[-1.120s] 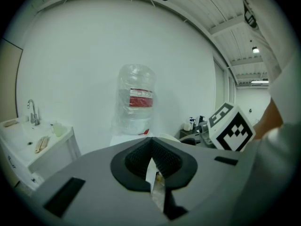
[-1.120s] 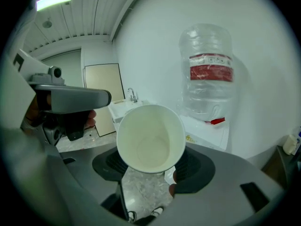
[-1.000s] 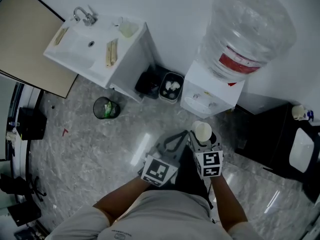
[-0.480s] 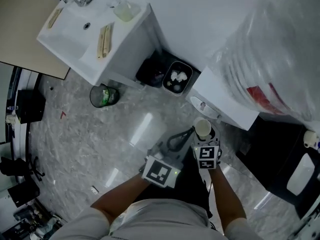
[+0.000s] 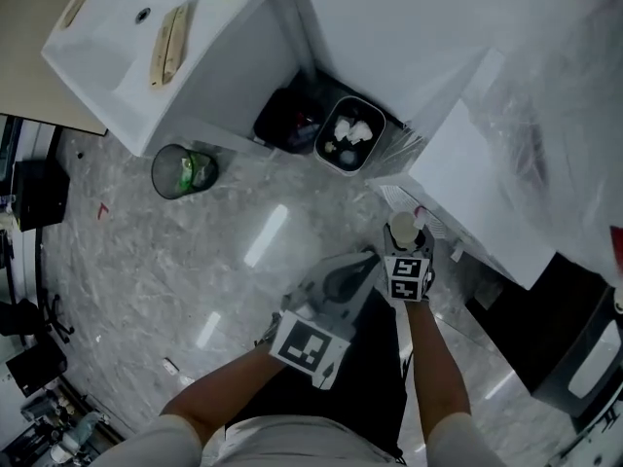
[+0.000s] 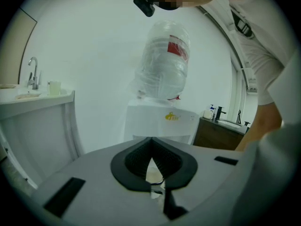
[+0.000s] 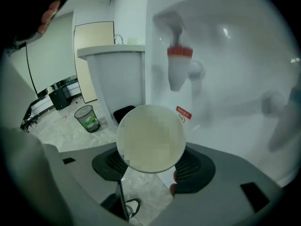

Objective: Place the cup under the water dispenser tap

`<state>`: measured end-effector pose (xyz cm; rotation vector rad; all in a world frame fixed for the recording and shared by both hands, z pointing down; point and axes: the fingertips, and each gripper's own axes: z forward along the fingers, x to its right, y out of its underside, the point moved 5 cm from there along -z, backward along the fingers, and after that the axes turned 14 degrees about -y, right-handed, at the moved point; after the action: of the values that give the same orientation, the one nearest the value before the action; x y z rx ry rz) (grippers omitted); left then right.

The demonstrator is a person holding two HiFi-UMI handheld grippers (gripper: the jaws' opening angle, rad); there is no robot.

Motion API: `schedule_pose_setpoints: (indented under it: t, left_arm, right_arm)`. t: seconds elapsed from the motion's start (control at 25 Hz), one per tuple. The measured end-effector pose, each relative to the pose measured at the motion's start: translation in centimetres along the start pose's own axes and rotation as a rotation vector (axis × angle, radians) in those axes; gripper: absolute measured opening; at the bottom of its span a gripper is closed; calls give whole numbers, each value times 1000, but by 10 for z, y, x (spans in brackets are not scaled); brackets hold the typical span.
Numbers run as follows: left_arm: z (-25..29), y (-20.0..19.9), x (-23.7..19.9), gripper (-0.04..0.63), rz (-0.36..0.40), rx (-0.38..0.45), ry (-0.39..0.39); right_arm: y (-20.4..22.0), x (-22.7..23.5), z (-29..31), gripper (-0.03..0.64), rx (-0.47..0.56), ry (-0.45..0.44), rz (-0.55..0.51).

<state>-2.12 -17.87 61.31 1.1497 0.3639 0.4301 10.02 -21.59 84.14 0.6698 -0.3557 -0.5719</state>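
My right claw [image 7: 151,167] holds the cup [image 7: 150,138], its jaws pressed against the cup's sides, close in front of the water dispenser [image 5: 467,193]. In the right gripper view the cup sits below and slightly left of the red-capped tap [image 7: 178,69], apart from it. A small red label [image 7: 184,112] on the dispenser is too blurred to read. The cup is pale cream with a round rim. My left claw [image 6: 151,166] is closed with nothing in it.

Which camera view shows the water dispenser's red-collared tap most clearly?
The right gripper view: the red-collared tap is close and unblocked. The left gripper view shows only the distant water dispenser front, no tap. From the head view, looking down, the tap cannot be made out.
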Motion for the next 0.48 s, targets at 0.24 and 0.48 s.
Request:
schedule_pose_setpoints:
  t: [0.24,0.48]
  left_arm:
    - [12,40,-11,6,-14,-19,2]
    - [14,57,-19,5,-26,-37,-2]
  right_arm:
    - [20,27,49,276,-1,59,51]
    - [27,39,69,276,-5,114,96]
